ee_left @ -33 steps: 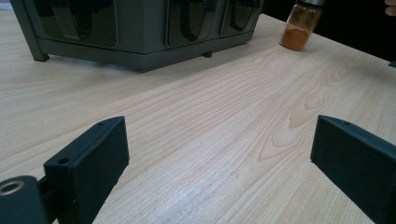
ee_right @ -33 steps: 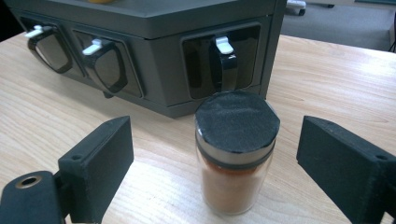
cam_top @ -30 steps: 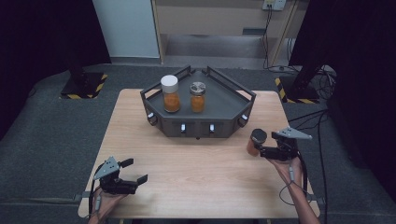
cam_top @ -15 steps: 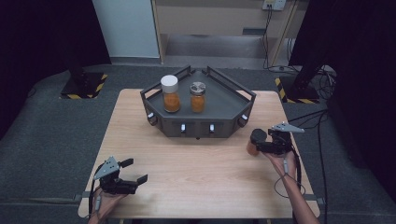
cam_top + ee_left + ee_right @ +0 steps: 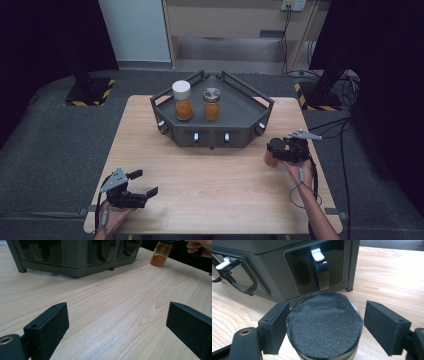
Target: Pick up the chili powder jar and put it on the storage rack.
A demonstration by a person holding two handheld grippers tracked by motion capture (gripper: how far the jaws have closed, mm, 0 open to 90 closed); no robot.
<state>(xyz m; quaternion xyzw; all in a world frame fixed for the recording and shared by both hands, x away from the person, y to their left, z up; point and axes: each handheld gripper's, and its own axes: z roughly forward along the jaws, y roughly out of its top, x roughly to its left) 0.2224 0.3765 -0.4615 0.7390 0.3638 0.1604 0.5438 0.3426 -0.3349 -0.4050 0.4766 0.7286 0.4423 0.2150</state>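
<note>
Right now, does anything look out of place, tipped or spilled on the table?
One jar of orange powder stands on the table by the right gripper, off the dark tray, where the other two jars stand upright. Its black lid sits between open jaws. Nothing is spilled or tipped.

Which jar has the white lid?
The left jar on the dark tray. The jar beside it has a silver lid; the table jar's is black.

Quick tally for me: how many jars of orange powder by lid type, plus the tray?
White-lidded jar: 1
Metal-lidded jar: 1
Black-lidded jar, between the jaws of the right gripper: 1
Dark tray: 1
Total: 4
</note>
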